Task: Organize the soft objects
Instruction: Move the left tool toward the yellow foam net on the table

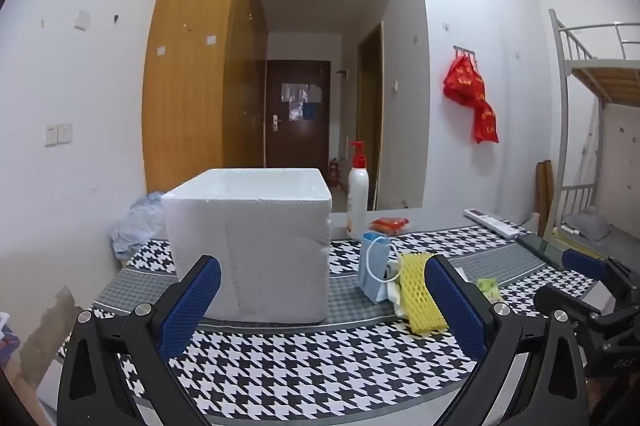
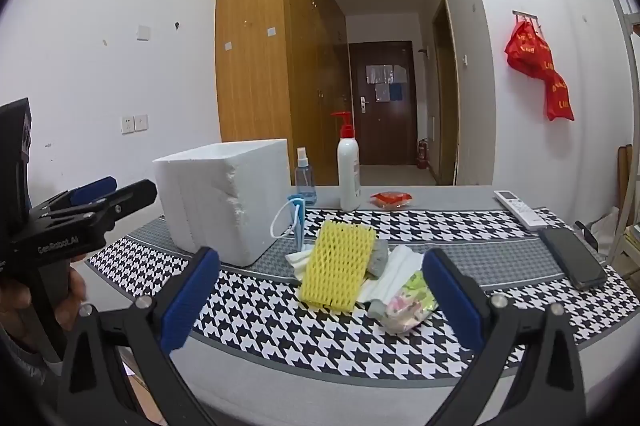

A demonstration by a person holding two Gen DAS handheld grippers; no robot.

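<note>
Here, the white foam box's [image 1: 248,246] inside is hidden. Beside it on the houndstooth cloth [image 2: 280,338], a yellow foam net sleeve [image 2: 338,264] partly covers white tissues [image 2: 400,266]. Left gripper [image 1: 320,306] and right gripper [image 2: 320,300] spread wide, empty.

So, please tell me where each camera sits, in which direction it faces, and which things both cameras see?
Left wrist: sits on the left gripper, faces level across the table at the foam box; its own open blue-padded fingers show, the right gripper at the right edge.
Right wrist: sits on the right gripper, faces the pile with the yellow foam net; its open fingers show, the left gripper and a hand at left.
Shared: foam box, yellow foam net, face mask, lotion bottle, doorway.
</note>
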